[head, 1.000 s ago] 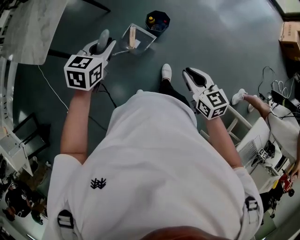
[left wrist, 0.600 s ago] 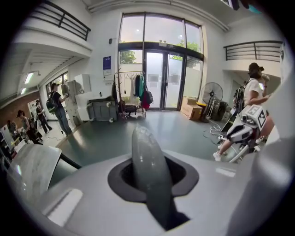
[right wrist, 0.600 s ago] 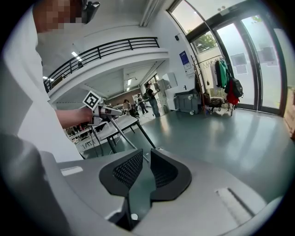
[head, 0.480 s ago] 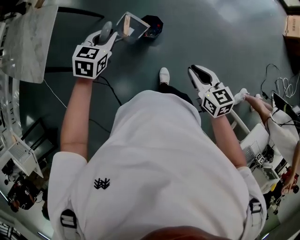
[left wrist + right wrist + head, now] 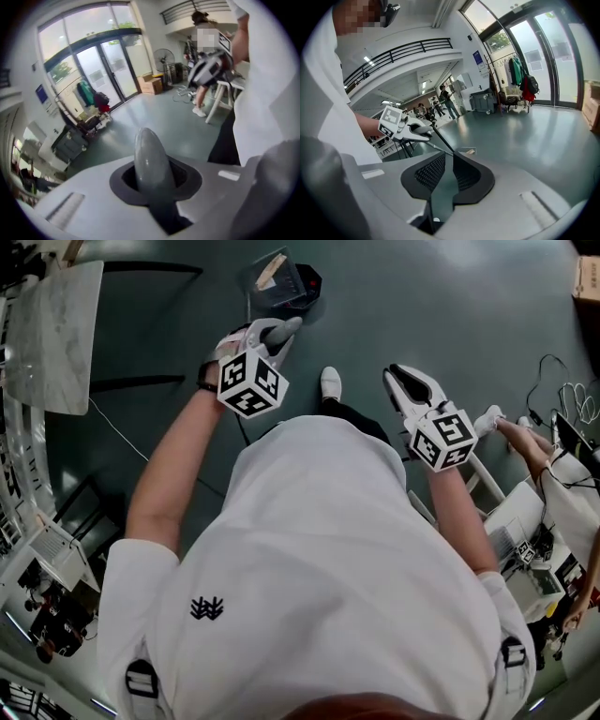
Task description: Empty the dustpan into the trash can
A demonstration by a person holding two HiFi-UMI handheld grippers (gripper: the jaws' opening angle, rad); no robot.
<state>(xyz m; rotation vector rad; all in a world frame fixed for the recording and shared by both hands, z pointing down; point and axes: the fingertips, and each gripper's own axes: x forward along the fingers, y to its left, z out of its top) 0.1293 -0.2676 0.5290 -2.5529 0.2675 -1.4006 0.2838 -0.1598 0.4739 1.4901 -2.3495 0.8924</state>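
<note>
The dustpan (image 5: 275, 276) is a clear-sided pan on a thin dark rod with a pale scrap in it. It hangs tilted over the dark trash can (image 5: 309, 283) at the top of the head view. My left gripper (image 5: 272, 337) is shut on the pan's grey handle (image 5: 149, 161), just below the can. The right gripper view shows that gripper (image 5: 412, 131), the rod and the pan (image 5: 465, 151) ahead of it. My right gripper (image 5: 409, 387) hangs to the right of my body, jaws together, holding nothing.
A marble-topped table (image 5: 56, 334) stands at the left. My white shoe (image 5: 330, 382) is between the grippers. A white stool (image 5: 473, 486), cables (image 5: 567, 399), another person's hand (image 5: 520, 439) and a cardboard box (image 5: 590, 277) lie to the right.
My left gripper has swung to the right and turned. The dustpan has gone from beside the trash can to over it. The right gripper has barely moved.
</note>
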